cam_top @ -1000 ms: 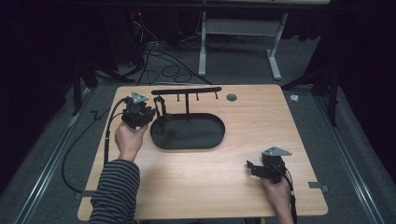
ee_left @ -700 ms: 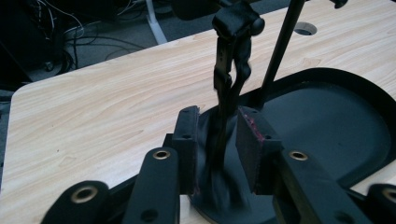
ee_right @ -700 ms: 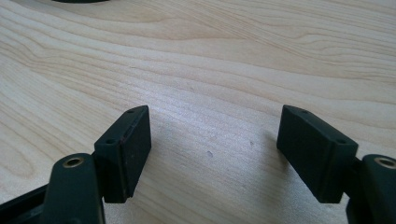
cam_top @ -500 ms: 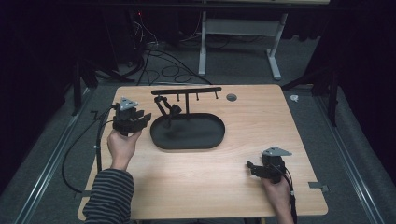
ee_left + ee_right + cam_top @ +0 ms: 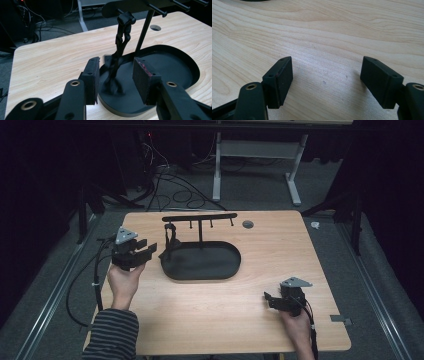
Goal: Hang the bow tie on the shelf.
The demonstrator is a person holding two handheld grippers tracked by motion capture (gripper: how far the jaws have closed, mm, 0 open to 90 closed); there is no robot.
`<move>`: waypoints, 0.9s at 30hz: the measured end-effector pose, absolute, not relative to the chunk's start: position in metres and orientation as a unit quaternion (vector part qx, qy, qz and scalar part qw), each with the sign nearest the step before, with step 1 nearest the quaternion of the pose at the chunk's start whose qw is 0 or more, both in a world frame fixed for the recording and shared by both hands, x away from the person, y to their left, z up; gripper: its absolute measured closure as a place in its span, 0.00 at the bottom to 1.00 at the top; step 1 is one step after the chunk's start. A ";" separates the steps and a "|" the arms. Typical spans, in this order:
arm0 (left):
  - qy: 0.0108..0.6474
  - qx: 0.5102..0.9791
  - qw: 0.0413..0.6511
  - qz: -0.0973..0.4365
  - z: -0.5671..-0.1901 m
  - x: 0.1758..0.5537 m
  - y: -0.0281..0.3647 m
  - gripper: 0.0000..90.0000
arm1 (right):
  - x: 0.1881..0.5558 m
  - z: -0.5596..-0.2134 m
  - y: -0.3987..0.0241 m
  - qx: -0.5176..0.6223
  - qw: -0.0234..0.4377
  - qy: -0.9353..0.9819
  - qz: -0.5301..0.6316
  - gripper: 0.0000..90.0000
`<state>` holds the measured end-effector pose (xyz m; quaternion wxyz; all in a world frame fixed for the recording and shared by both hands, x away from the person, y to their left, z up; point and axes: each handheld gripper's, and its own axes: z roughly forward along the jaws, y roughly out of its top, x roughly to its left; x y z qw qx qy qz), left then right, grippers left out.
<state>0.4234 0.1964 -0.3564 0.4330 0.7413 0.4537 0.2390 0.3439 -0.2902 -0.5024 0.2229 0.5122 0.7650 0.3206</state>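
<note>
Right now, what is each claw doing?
Left gripper: open, jaws just opening, holding nothing; strap hangs beyond.
Right gripper: open, empty.

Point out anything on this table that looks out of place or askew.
Little stands out. A black strap hangs from the end peg of the rack, and its lower end lies bunched in the oval tray rather than hanging free. One pad of the left hand-held gripper has a reddish, worn-looking edge.

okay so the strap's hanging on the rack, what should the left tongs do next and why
Probably draw the left tongs back a little further from the black strap. Their jaws have just been opening, the pads press on nothing, and the strap hangs from the end peg of the rack, its lower end in the tray. The hanging looks done.
</note>
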 end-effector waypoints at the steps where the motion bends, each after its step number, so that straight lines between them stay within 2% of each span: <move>1: 0.454 0.741 0.433 0.240 -0.356 0.423 0.197 0.63 | 0.344 -0.503 -0.290 0.512 0.223 0.765 0.321 0.30; 27: 0.458 0.720 0.459 0.247 -0.354 0.385 0.218 0.60 | 0.344 -0.502 -0.290 0.513 0.223 0.764 0.321 0.30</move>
